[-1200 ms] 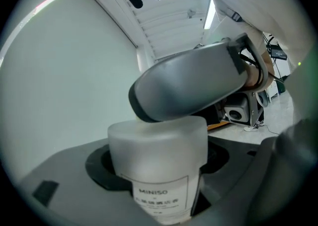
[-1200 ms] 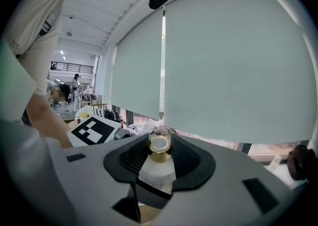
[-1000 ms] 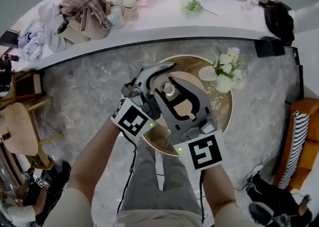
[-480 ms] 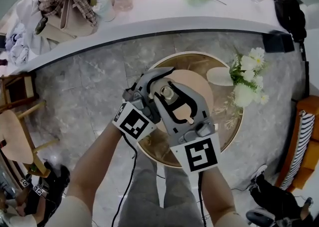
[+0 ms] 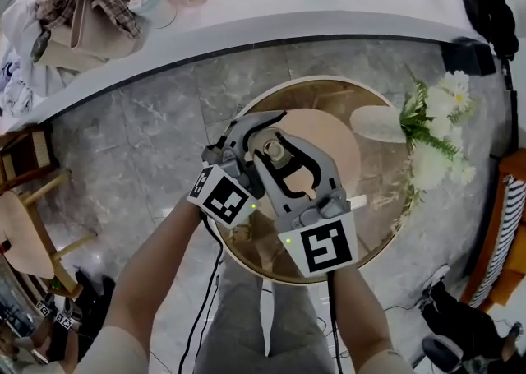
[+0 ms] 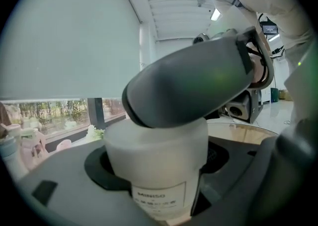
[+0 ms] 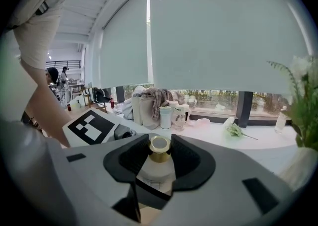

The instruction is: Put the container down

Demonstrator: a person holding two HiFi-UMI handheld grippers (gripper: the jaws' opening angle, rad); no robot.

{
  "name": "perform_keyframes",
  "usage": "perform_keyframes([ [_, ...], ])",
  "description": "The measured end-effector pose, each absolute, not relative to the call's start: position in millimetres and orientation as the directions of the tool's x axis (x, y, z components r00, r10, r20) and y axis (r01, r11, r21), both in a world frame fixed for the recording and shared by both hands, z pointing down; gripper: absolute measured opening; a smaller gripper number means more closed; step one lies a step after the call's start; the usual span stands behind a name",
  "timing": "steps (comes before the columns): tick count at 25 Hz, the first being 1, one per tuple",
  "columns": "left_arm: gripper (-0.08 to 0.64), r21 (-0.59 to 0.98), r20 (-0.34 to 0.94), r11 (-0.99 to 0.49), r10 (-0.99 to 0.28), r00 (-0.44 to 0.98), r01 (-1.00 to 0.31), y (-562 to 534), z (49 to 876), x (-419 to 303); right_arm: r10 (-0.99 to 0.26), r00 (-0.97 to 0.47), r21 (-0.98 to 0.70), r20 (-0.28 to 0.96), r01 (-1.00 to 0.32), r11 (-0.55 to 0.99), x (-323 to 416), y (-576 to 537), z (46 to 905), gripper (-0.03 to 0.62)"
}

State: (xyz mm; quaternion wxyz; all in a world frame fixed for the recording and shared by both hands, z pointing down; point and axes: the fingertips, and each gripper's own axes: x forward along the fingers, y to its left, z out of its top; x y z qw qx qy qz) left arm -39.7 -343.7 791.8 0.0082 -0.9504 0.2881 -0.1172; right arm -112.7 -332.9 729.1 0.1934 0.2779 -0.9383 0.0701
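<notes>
The white container [image 6: 156, 163] with a gold cap [image 7: 159, 146] is held over the pale middle of the round table [image 5: 329, 89]. The left gripper [image 5: 255, 134] is clamped on its body. The right gripper [image 5: 286, 160] grips it at the neck.
</notes>
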Motion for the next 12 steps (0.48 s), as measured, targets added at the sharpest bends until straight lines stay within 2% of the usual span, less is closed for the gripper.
perform_keyframes([
  [4, 0.345, -0.052, 0.238, -0.843, -0.531, 0.813, -0.536, -343, 822, -34, -0.504, -0.765, -0.017, 0.401, -0.556, 0.831, -108, -335, 757, 0.14],
  [12, 0.345, -0.031, 0.366, -0.864, -0.478, 0.798, -0.503, -332, 875, -27, -0.515, -0.764, -0.034, 0.389, -0.571, 0.82, -101, -329, 801, 0.14],
])
